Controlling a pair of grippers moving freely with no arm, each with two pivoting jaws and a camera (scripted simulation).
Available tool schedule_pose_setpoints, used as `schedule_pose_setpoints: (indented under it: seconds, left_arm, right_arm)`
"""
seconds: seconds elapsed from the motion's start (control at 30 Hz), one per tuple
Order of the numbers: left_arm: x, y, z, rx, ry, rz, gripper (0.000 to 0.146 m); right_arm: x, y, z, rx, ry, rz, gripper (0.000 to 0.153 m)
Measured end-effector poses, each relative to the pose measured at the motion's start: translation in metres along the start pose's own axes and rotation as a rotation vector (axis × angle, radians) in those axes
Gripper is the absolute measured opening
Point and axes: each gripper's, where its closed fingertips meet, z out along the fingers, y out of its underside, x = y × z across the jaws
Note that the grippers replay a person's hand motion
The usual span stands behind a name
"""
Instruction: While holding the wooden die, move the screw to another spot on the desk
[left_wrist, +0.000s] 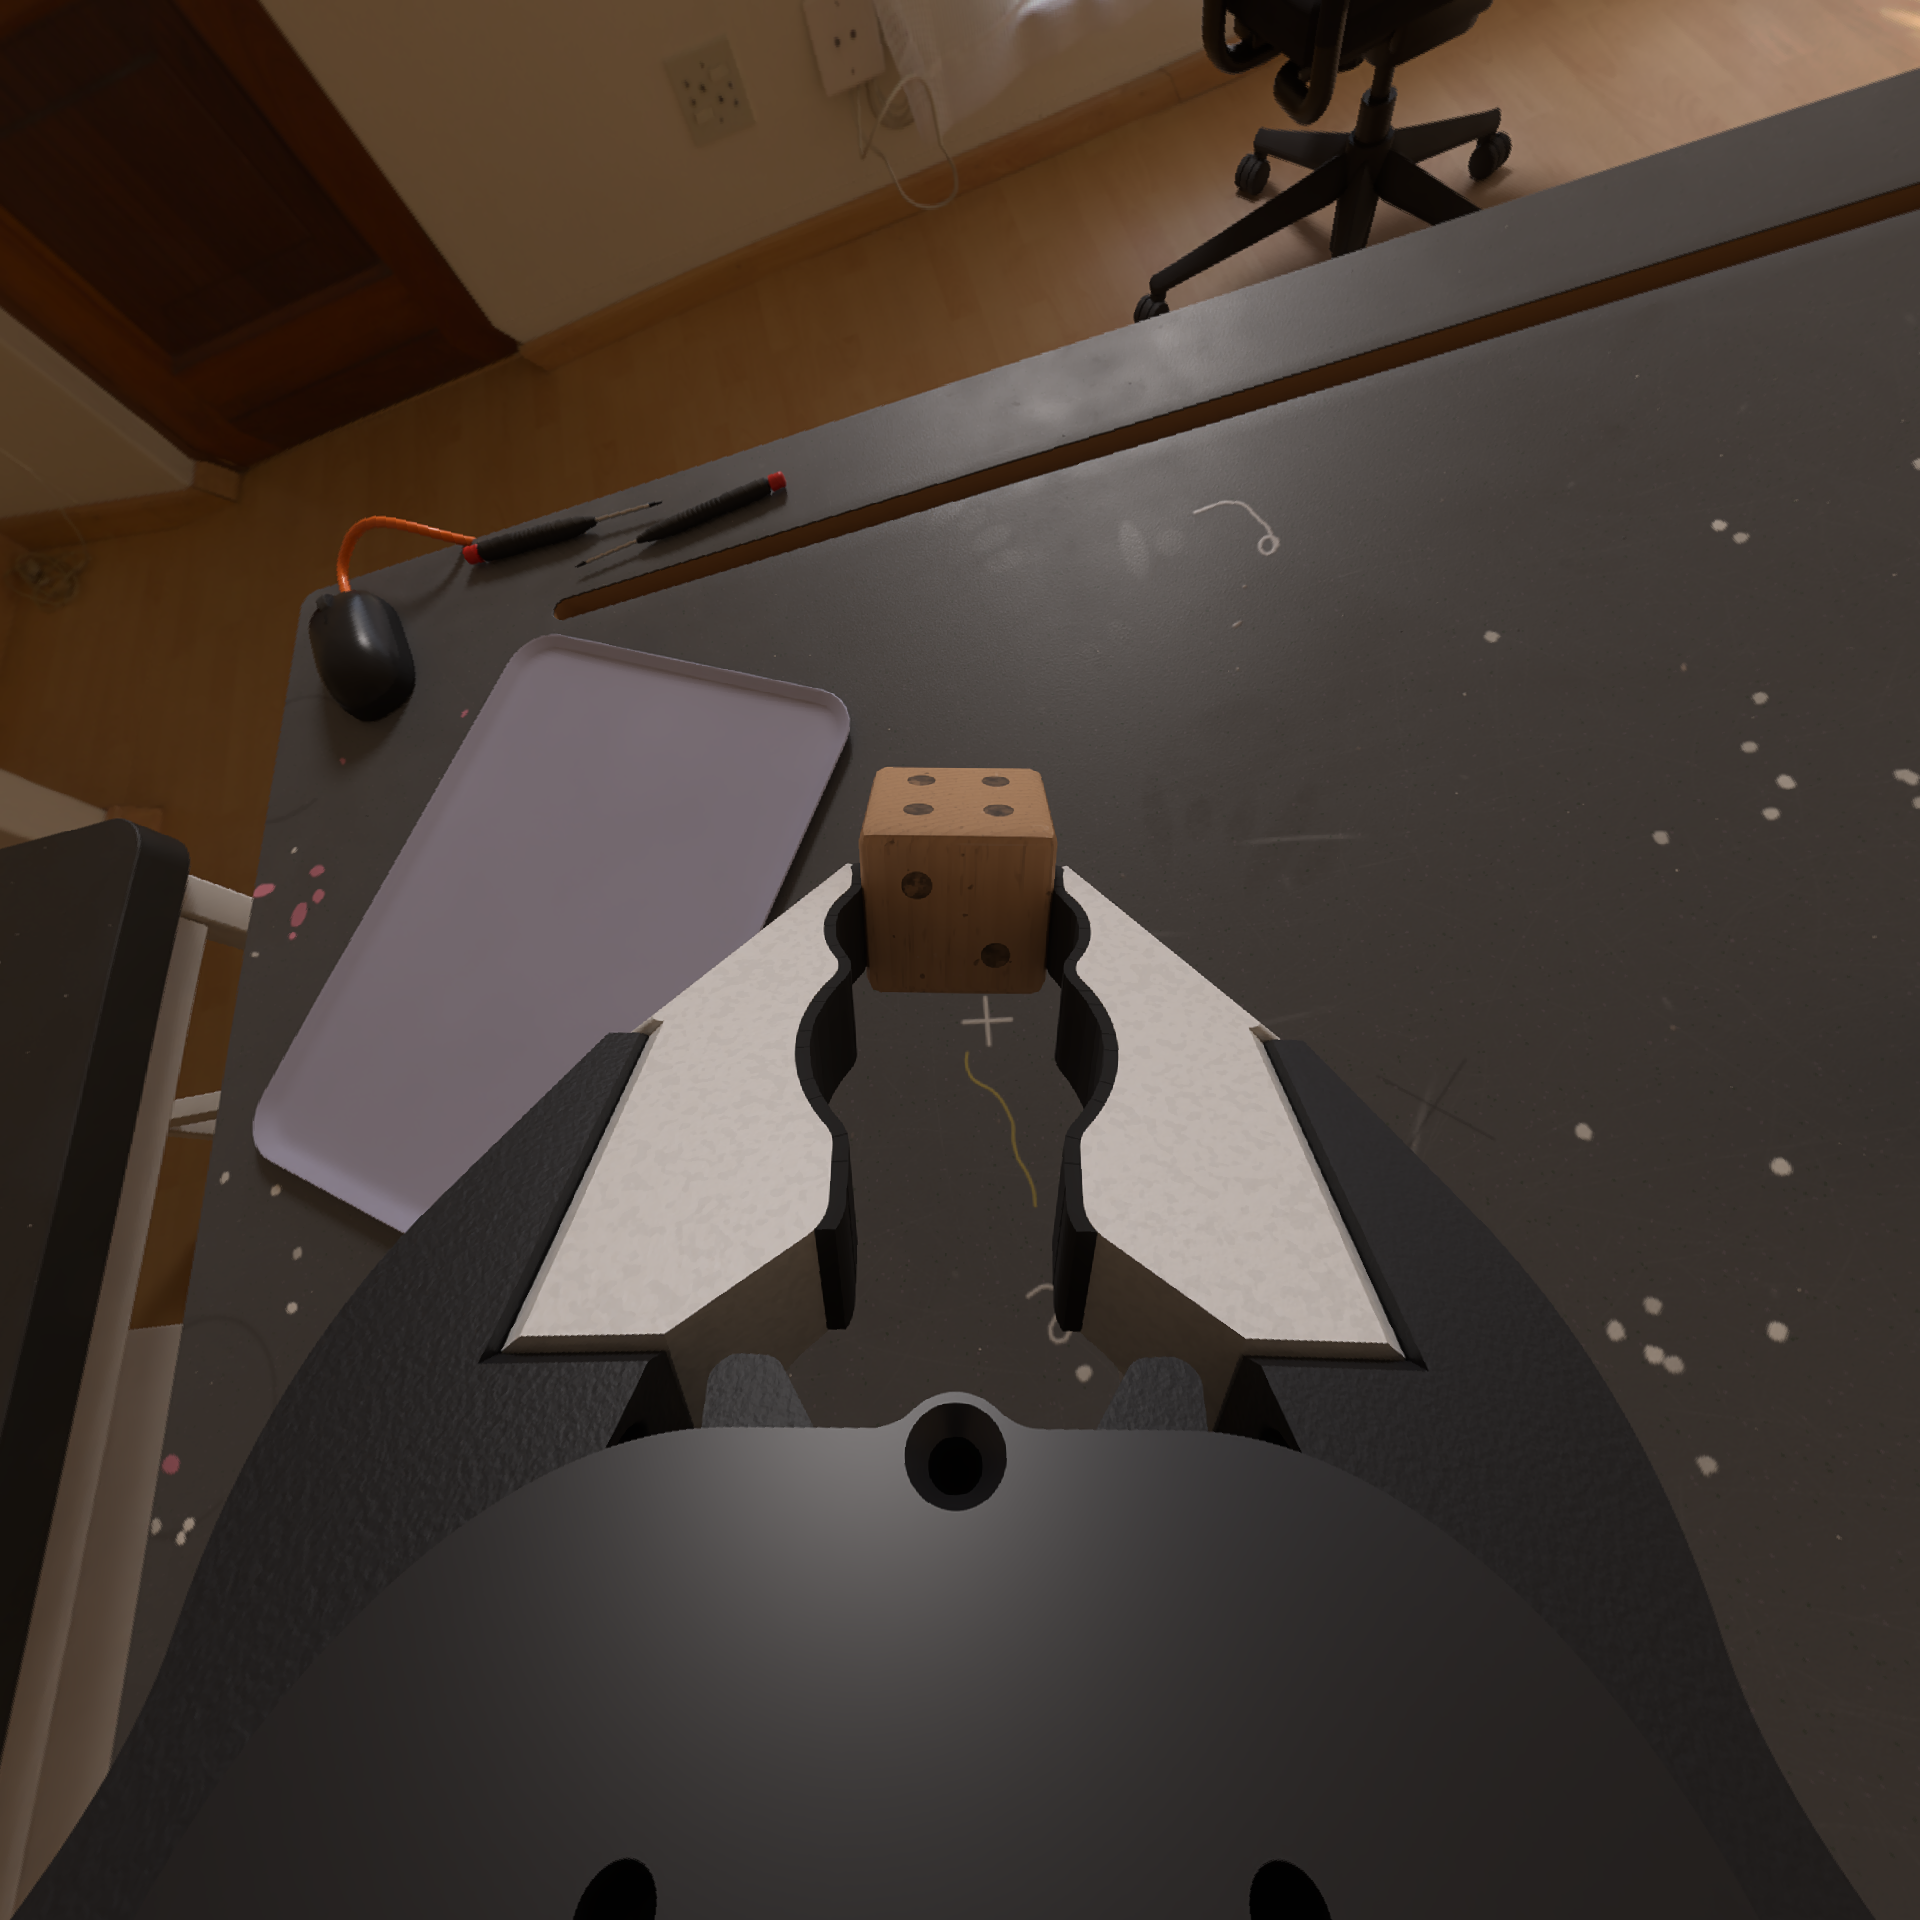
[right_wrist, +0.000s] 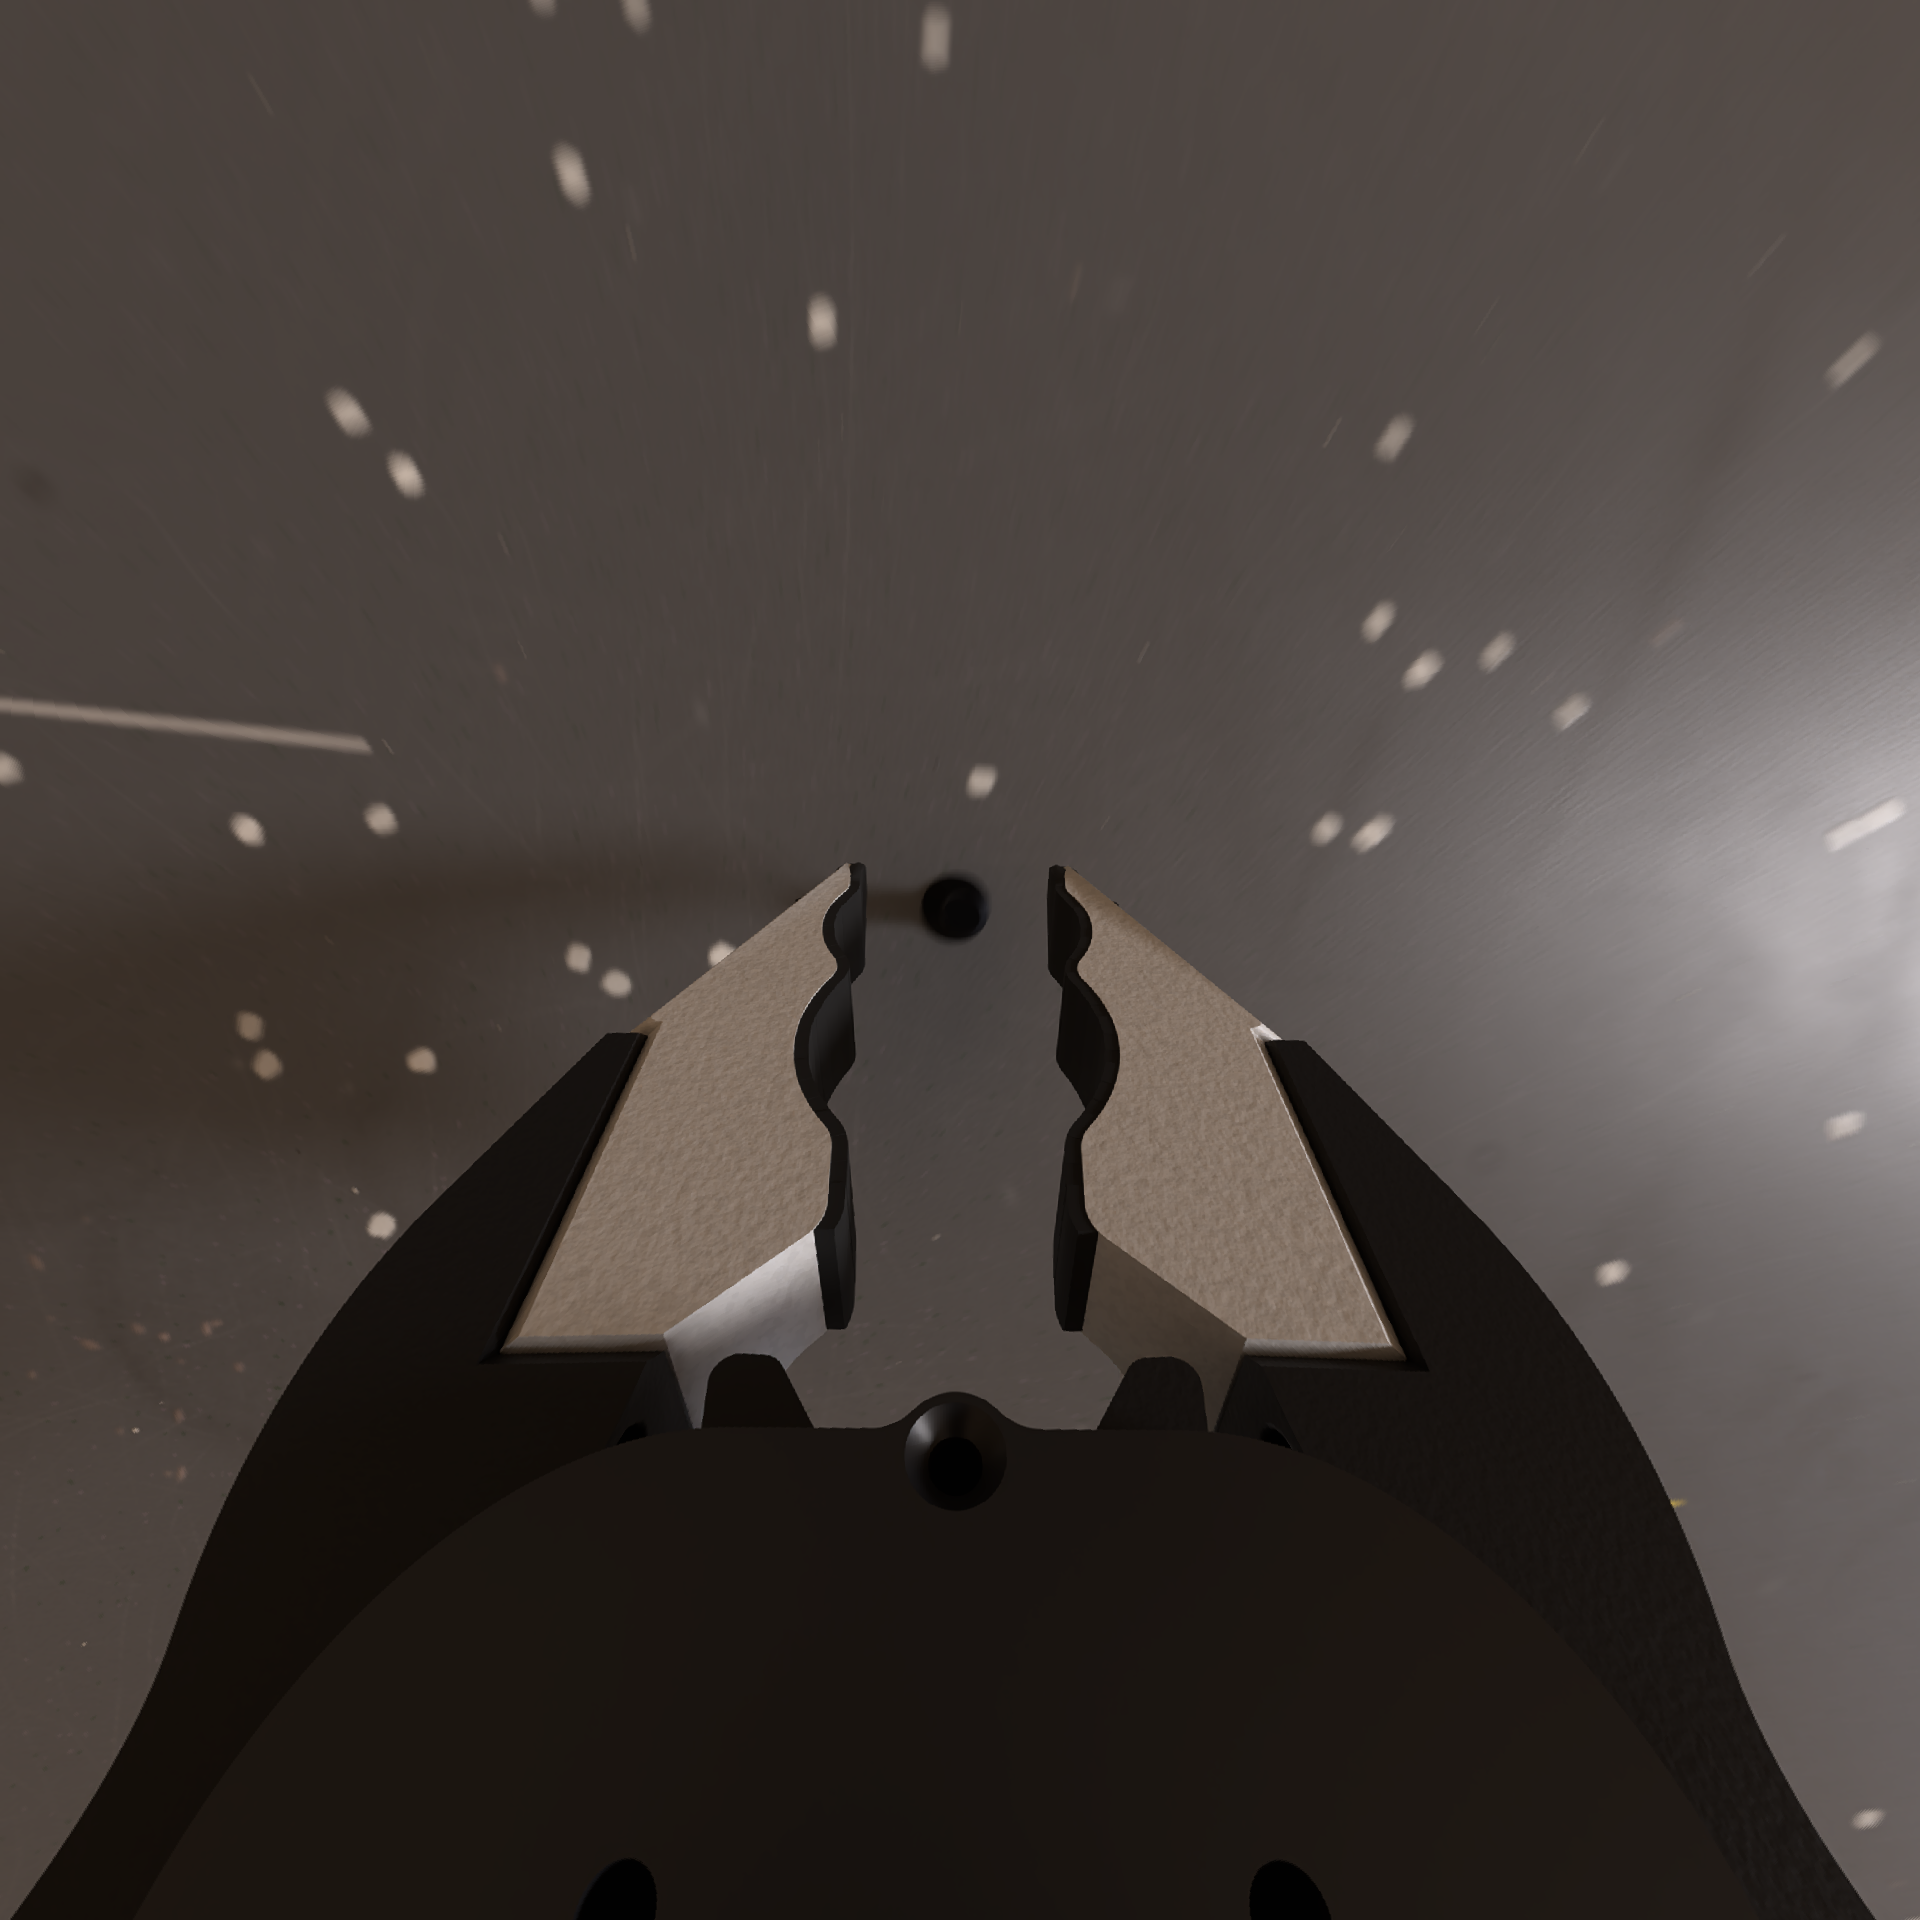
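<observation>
In the left wrist view, my left gripper (left_wrist: 956, 914) is shut on the wooden die (left_wrist: 956, 883), held between the fingertips above the dark desk (left_wrist: 1455, 831). The die is light brown with dark pips. In the right wrist view, my right gripper (right_wrist: 954, 914) is open and points down close to the desk (right_wrist: 935, 468). The small black screw (right_wrist: 954, 906) lies on the desk right between the fingertips. The jaws stand apart on either side of it and do not touch it.
In the left wrist view a pale lilac tray (left_wrist: 561, 914) lies left of the die. A black mouse-like object (left_wrist: 362, 655) with an orange cable and two thin black tools (left_wrist: 623, 525) lie near the desk's far corner. An office chair (left_wrist: 1351, 135) stands on the floor beyond.
</observation>
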Motion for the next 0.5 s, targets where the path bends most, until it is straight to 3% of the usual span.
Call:
schedule_pose_setpoints:
  seconds: [0.13,0.2,0.33,0.5]
  left_arm:
    - [-0.003,0.0,-0.002,0.01,-0.003,-0.012,0.034]
    - [-0.003,0.002,-0.003,0.005,-0.004,-0.012,0.034]
    - [-0.007,0.004,-0.006,0.018,-0.002,-0.019,0.034]
    - [-0.012,0.006,-0.006,0.019,0.003,-0.045,0.034]
  right_arm:
    - [0.015,-0.082,-0.042,0.205,0.029,-0.172,0.031]
    - [0.021,-0.102,-0.044,0.122,0.025,-0.255,0.025]
    - [0.023,-0.098,-0.029,-0.046,0.002,-0.374,0.021]
    - [0.024,-0.071,-0.009,-0.095,-0.033,-0.293,0.02]
